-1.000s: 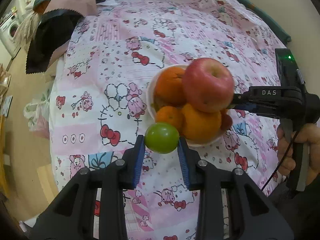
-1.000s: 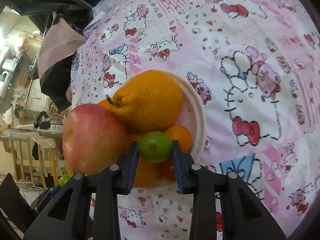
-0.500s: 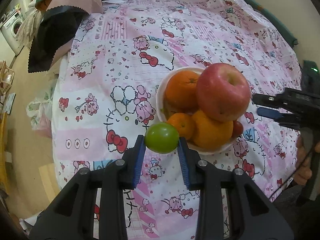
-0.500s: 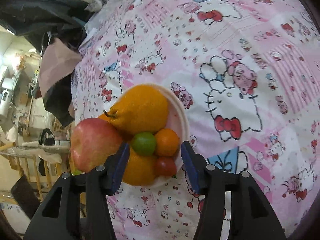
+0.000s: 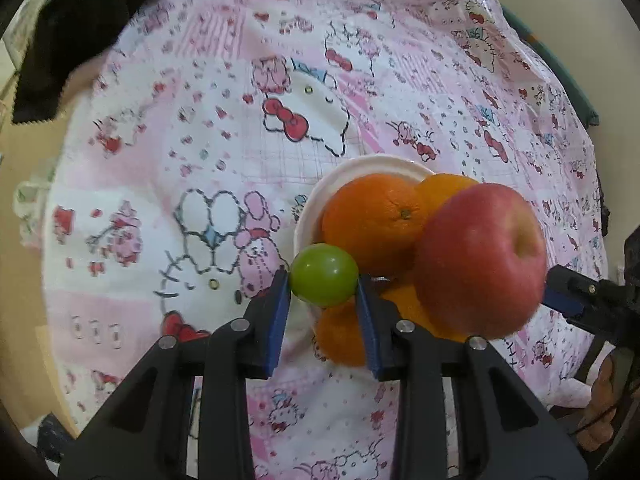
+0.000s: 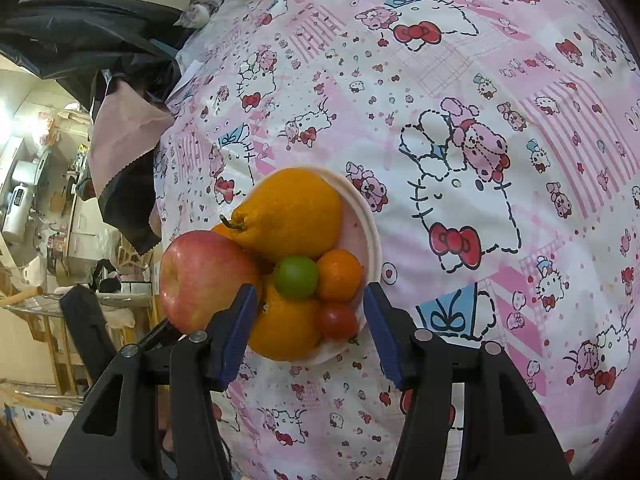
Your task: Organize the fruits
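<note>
Left wrist view: the left gripper (image 5: 323, 300) pinches a small green fruit (image 5: 323, 274) between its blue pads (image 5: 280, 312); the jaws stand narrow, shut on it at both sides. The fruit is round, smooth and glossy, with no long axis to speak of, so it can roll once let go. Just beyond and right of it sits the white plate (image 5: 352, 168) on the pink printed cloth (image 5: 200, 140). The plate is heaped: an orange (image 5: 372, 220) at the back, a large red apple (image 5: 480, 260) at the right, and a small orange (image 5: 340, 340) low, partly hidden by the right finger. The held fruit hangs over the plate's near left rim, so I judge the coming move a short push forward and right, then down into the gap left of the orange. The right gripper's tip (image 5: 568, 296) shows at the far right edge, behind the apple.

Right wrist view: the right gripper (image 6: 306, 320) is spread wide and holds nothing. The plate (image 6: 370, 216) lies straight ahead between its fingers. On the heap rest a stemmed orange (image 6: 288, 212), the apple (image 6: 204, 276), a second green fruit (image 6: 297, 277), a small orange (image 6: 339, 274) and a cherry tomato (image 6: 338, 321). The left arm, already loaded and at the rim, is the nearer for the placing. The heap is full and a round fruit could slip off.
</note>
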`<state>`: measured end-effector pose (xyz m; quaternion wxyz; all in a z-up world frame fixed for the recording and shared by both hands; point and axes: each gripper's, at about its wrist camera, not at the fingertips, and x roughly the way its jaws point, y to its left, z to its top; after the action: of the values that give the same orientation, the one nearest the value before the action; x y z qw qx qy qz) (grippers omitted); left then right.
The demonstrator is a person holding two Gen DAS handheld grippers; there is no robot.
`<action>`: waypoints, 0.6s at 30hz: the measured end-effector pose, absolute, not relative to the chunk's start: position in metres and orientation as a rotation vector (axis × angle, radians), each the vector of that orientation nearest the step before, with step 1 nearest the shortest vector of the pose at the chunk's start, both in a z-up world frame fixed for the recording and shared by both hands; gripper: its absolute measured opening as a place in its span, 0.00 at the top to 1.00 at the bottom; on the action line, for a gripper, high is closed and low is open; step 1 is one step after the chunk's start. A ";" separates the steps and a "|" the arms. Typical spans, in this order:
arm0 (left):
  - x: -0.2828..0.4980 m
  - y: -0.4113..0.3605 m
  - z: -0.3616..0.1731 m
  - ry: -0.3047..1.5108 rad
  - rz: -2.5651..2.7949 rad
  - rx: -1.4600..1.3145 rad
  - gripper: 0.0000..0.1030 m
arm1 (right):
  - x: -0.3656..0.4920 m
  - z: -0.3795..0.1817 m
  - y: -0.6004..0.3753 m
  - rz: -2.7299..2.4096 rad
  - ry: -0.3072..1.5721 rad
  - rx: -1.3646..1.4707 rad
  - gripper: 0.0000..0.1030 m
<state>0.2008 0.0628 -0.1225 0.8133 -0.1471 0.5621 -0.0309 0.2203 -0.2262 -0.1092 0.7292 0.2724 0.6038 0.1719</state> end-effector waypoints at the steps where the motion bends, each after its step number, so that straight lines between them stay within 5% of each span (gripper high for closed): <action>1: 0.203 0.063 -0.126 1.205 -0.072 -0.328 0.71 | 0.221 -0.109 -0.227 0.380 1.331 0.604 0.44; 8: 0.210 0.070 -0.142 1.254 -0.070 -0.405 0.50 | 0.222 -0.107 -0.226 0.393 1.330 0.603 0.44; 11: 0.208 0.076 -0.143 1.260 -0.069 -0.438 0.30 | 0.222 -0.105 -0.226 0.397 1.325 0.596 0.44; 18: 0.189 0.089 -0.117 1.215 0.005 -0.426 0.28 | 0.215 -0.090 -0.231 0.405 1.286 0.573 0.44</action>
<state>0.1889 0.0889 -0.1173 0.7998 -0.1988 0.5664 0.0022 0.2145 -0.2313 -0.0899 0.7434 0.2615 0.5871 0.1850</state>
